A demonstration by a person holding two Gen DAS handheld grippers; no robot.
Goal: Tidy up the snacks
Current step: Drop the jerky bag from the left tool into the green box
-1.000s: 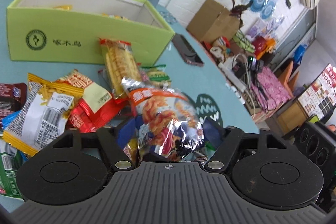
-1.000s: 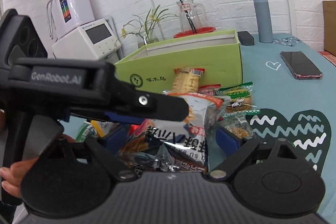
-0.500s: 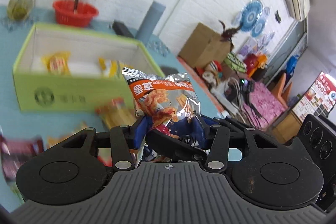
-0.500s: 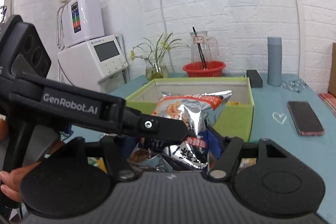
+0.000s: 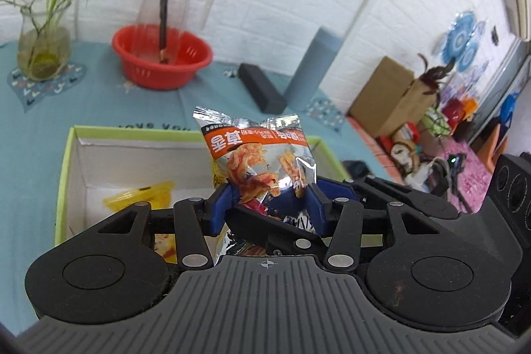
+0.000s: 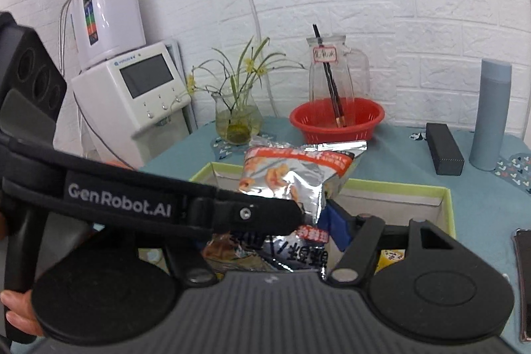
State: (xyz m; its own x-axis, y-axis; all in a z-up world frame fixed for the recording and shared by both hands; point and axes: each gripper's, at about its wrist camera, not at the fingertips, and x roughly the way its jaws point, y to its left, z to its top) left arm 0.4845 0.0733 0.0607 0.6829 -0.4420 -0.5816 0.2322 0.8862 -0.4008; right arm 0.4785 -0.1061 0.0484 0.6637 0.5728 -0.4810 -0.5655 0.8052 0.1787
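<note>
Bag sits pinched in both sets of jaws, left gripper and right gripper alike, held above the box near its front edge. Advise lowering it inside before either releases, clear of the yellow packet.

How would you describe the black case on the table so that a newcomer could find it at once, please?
Start at the red basket by the white brick wall, then look right toward the tall grey-blue bottle. The black case lies flat on the teal cloth between them, the only long, dark, box-shaped thing there.
</note>
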